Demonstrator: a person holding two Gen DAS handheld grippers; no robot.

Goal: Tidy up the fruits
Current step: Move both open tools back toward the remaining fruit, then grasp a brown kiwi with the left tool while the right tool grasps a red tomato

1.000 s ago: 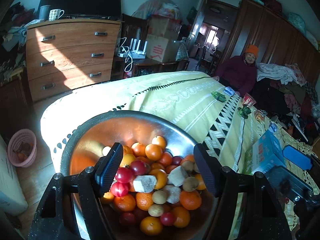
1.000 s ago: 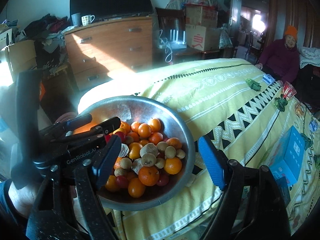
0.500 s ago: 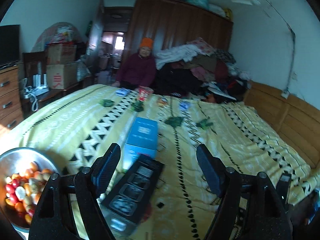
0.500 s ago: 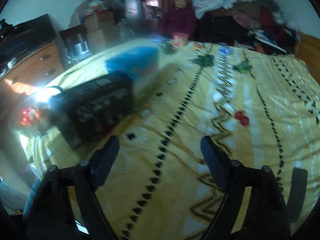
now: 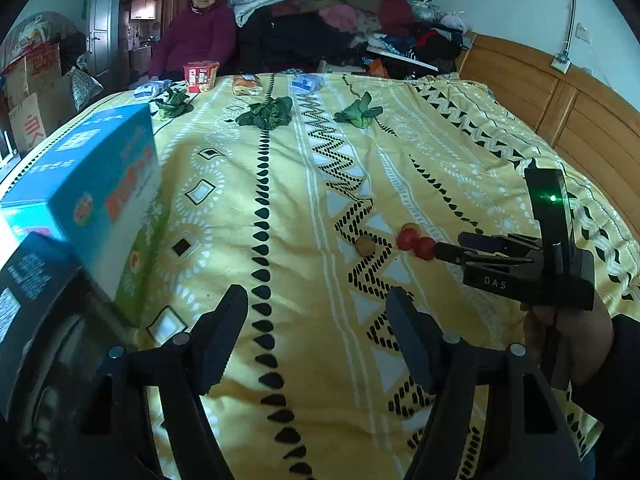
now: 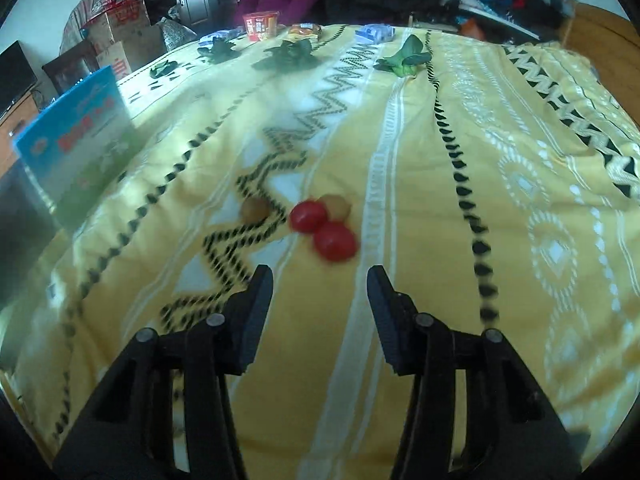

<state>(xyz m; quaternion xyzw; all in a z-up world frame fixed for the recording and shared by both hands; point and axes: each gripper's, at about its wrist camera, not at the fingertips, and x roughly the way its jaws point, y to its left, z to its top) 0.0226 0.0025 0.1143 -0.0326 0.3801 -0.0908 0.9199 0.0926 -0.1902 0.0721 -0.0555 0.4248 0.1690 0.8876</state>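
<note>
Two red fruits [image 6: 307, 216] [image 6: 335, 241] and two brownish round fruits [image 6: 256, 208] [image 6: 338, 205] lie together on the yellow patterned bedspread [image 6: 420, 160]. My right gripper [image 6: 320, 292] points down at them from just short of the nearer red fruit. Its jaws are closing with nothing between them. The left wrist view shows the same red fruits [image 5: 407, 239] and a brown one [image 5: 365, 245], with the right gripper [image 5: 442, 249] reaching in from the right beside them. My left gripper [image 5: 318, 320] hovers over bare bedspread nearer the camera, jaws closing and empty.
A blue carton [image 5: 92, 196] and a black box [image 5: 28, 276] stand at the left. Leafy greens [image 5: 266, 114] [image 5: 360, 112] and snack packets [image 5: 200, 76] lie at the far end, where a person [image 5: 200, 28] sits. A wooden headboard [image 5: 580, 120] borders the right.
Both views have swung away from the metal bowl of fruit, across the bed to the small group of loose fruits. The right jaws stand narrower than before.
</note>
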